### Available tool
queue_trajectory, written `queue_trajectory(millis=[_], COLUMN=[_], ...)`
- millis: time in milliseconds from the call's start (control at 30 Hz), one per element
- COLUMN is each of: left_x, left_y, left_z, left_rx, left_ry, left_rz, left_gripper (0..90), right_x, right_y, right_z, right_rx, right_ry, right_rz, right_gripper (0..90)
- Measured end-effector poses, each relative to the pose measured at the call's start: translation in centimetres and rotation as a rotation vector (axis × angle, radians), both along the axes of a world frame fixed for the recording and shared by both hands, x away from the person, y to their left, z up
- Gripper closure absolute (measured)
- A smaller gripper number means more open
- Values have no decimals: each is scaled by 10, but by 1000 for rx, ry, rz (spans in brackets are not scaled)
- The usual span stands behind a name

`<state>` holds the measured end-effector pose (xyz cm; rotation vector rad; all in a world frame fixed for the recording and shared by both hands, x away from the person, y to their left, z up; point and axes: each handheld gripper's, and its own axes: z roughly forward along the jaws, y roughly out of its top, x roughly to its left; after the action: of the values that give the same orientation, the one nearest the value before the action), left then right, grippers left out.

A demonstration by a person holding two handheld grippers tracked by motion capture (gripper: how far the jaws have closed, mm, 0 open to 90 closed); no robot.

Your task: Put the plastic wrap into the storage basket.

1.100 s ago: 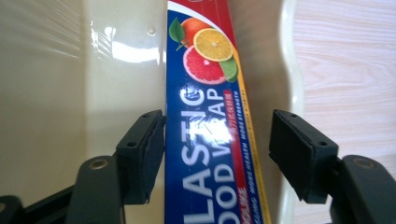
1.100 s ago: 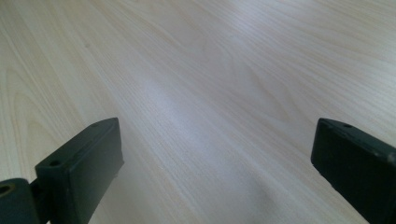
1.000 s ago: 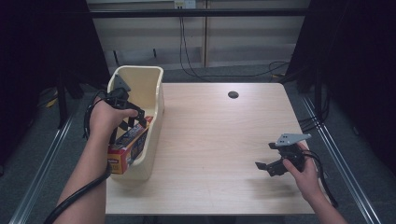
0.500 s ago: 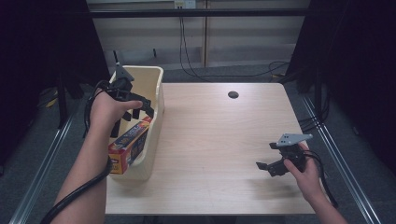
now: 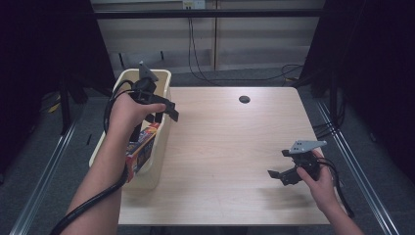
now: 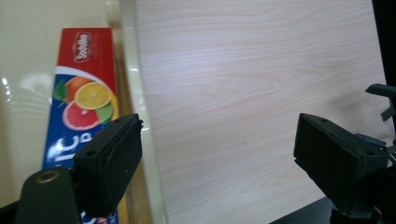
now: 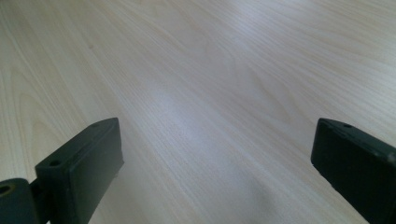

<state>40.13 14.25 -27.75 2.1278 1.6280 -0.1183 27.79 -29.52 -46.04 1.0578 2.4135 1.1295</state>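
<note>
A cream plastic bin [image 5: 164, 78] stands on the left edge of the table. In it leans a red and blue juice carton [image 5: 143, 146] with citrus fruit printed on it [image 6: 80, 100]. My left gripper [image 5: 165, 113] hovers over the bin's right rim [image 6: 135, 93]. Its jaws have just been opening and hold nothing [image 6: 219, 168]; the carton lies below and to the left of them. My right gripper [image 5: 280, 175] rests low over the bare wood at the front right. It is open, with nothing between its jaws [image 7: 215, 168].
The light wooden table [image 5: 230, 147] has a dark round cable hole [image 5: 244, 99] near its far edge. Metal rails run along the floor on both sides. Cables hang behind the table.
My left hand has lifted off the carton in the bin, rising toward the far right rim with its jaws wider apart. The carton stays in the bin. The right hand has not moved.
</note>
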Motion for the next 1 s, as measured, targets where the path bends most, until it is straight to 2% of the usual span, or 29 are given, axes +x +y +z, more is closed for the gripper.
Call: queue_trajectory(millis=[400,633,767,1000], left_x=[-3,-4,-6,-9], left_y=[-33,-50,-60,-75], left_z=[-6,-16,-21,-31], left_rx=[-17,-37,-28,-51], left_ry=[-13,-6,-8,-11], left_rz=[-86,-110,-137,-176], left_gripper=[149,150,150,149], right_x=[0,0,0,0], right_y=[1,1,1,1], right_z=[-1,-1,-1,-1], right_rx=[2,3,5,-1], right_ry=[4,3,3,1], right_rz=[4,9,9,5], right_gripper=[21,21,21,21])
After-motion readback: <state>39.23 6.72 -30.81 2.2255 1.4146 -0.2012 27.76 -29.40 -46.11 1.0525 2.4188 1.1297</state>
